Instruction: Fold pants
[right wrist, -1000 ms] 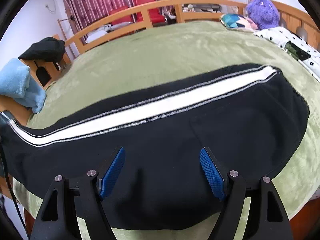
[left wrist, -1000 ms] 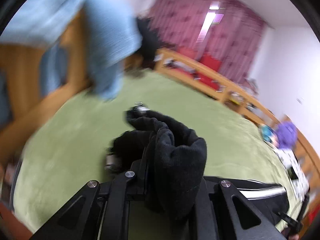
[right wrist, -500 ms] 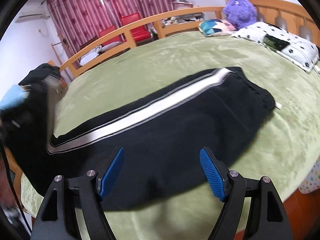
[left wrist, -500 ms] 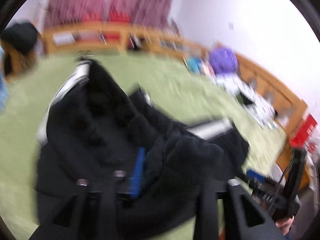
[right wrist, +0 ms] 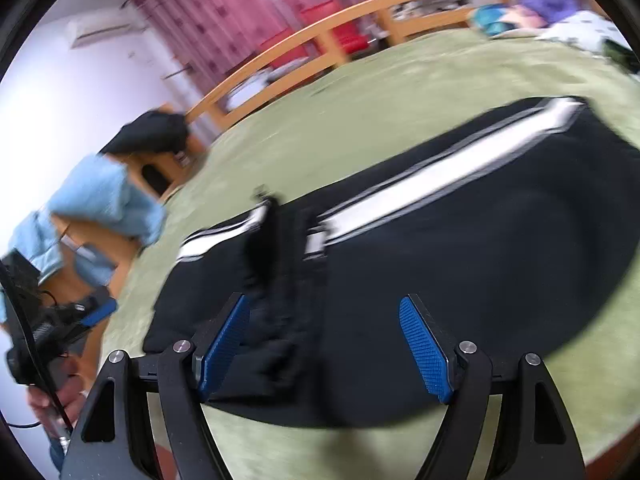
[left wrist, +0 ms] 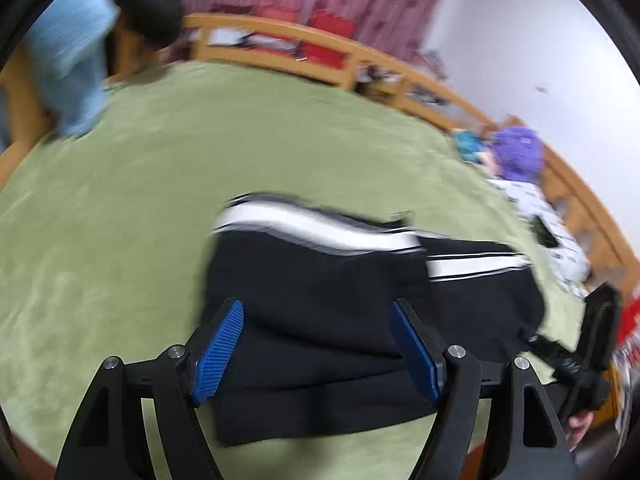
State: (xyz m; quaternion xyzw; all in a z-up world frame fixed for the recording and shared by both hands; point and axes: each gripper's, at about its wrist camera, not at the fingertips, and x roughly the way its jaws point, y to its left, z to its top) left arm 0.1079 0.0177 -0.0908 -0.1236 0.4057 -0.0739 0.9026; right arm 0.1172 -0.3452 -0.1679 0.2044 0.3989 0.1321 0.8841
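Black pants with a white side stripe (left wrist: 320,292) lie on the green bedspread (left wrist: 120,200), the leg end doubled over onto the rest. They also show in the right wrist view (right wrist: 460,264), where the folded cuff edge (right wrist: 276,240) stands up in a ridge. My left gripper (left wrist: 316,344) is open and empty just above the near edge of the pants. My right gripper (right wrist: 324,348) is open and empty over the pants near the fold. The right gripper also shows at the right edge of the left wrist view (left wrist: 592,340).
A wooden bed rail (left wrist: 320,64) runs along the far side. Light blue cloth (left wrist: 72,52) and a black garment (left wrist: 148,8) hang at the left end. A purple plush toy (left wrist: 518,156) and a spotted pillow (left wrist: 540,220) lie at the right.
My left gripper has let go of the pants leg, which now lies folded over the rest, and has drawn back open. My right gripper has stayed open and shifted left.
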